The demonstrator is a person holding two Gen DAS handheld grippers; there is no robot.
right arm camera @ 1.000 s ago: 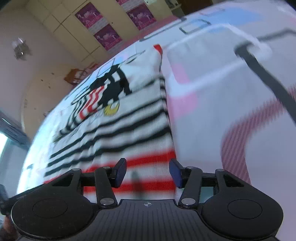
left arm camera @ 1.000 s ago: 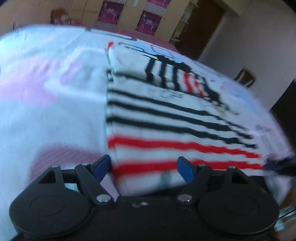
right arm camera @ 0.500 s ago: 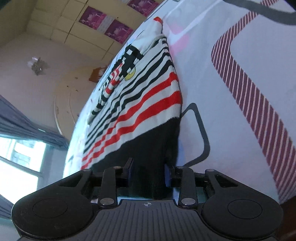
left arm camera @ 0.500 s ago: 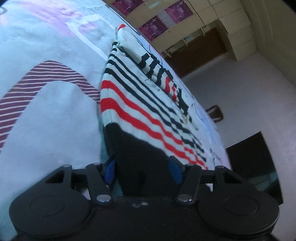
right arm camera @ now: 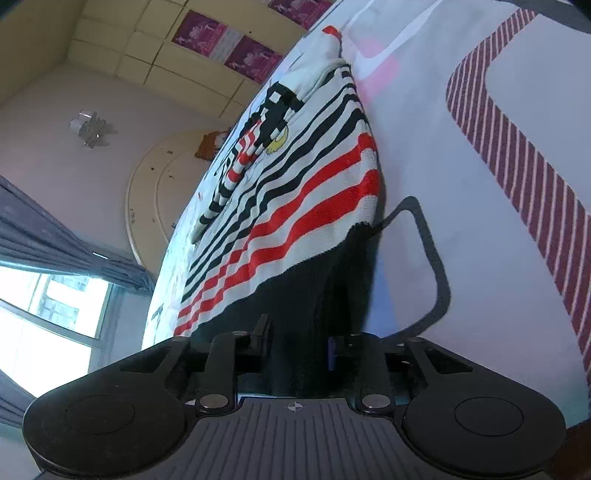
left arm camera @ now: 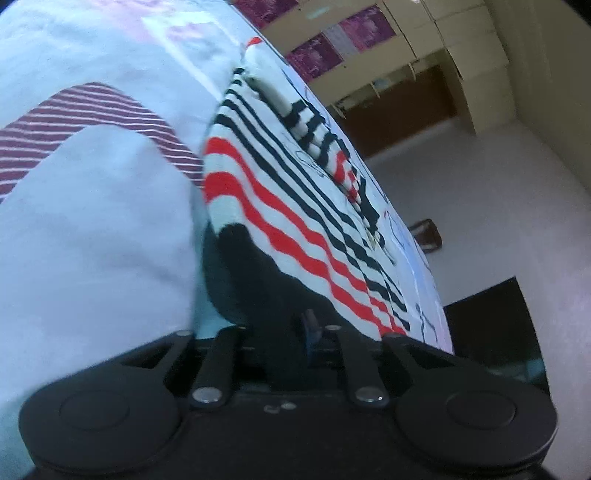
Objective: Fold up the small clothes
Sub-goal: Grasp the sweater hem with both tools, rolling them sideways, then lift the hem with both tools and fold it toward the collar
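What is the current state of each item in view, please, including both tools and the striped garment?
Left tool: shut on the black hem at one corner.
Right tool: shut on the black hem at the other corner.
Striped sweater: near hem pinched at both corners, the rest lying on the bedsheet.
Bedsheet: spread under the sweater.

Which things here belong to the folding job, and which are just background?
Job: striped sweater; left gripper and right gripper, each shut on its black hem.
Background: bedsheet; purple posters; window; ceiling lamp.
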